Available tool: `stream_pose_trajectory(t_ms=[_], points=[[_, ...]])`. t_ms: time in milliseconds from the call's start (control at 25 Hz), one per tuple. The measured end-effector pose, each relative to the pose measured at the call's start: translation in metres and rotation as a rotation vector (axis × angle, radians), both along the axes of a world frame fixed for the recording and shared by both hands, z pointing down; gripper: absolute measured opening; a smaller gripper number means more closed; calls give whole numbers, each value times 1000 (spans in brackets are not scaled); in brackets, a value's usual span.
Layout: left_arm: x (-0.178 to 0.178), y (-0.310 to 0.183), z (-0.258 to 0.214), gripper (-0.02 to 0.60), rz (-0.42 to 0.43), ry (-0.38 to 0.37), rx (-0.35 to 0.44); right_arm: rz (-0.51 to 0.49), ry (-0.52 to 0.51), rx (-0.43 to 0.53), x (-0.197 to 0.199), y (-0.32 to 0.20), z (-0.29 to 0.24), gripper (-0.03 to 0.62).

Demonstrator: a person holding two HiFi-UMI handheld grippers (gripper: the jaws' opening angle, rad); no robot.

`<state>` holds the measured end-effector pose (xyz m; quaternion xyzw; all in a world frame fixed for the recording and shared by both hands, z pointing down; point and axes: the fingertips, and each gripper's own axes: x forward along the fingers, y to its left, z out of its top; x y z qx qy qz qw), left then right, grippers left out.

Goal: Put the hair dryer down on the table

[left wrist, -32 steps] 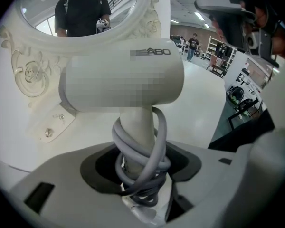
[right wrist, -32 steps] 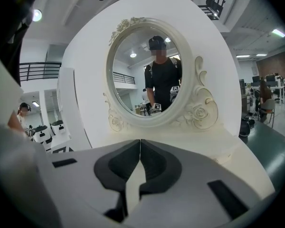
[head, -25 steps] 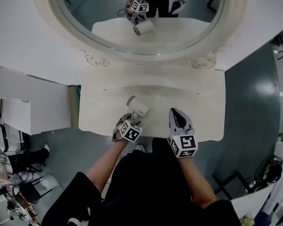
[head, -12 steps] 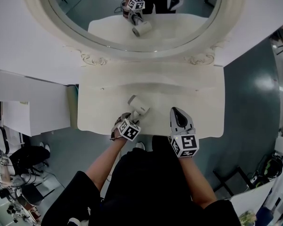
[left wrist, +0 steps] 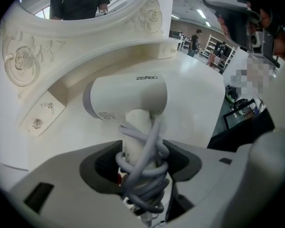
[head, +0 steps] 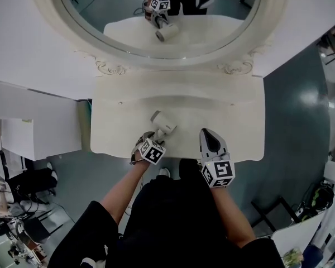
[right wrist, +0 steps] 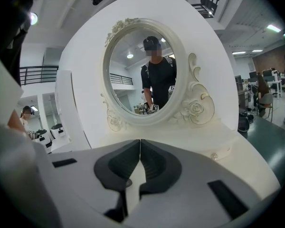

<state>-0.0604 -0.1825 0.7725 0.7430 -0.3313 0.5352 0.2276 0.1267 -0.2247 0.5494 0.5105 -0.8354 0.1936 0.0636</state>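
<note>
Your left tool (head: 154, 138) over the near edge of the surface (head: 234, 110), white hair dryer (head: 164, 124) at its tip, your right tool (head: 209, 135) just beside, oval mirror (head: 223, 15) beyond.

White hair dryer (head: 163, 125), grey cord (left wrist: 147, 175) wrapping handle (left wrist: 135, 125), near table (head: 229, 110) front edge.

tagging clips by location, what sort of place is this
Probably a staged dressing corner inside a big lab or workshop hall: a white vanity table with an ornate oval mirror, a grey floor, desks and people behind.
</note>
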Motion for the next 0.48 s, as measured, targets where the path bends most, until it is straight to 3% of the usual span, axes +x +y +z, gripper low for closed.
stream_pose_trajectory(t_ms=[280,480], points=[[-2,-2,-3,291,-2,1,35,-59,-2,17,-18,8,-6,18],[6,-1,-22,311,-6,81,85,-78,3,36,-26,16,-8,18]])
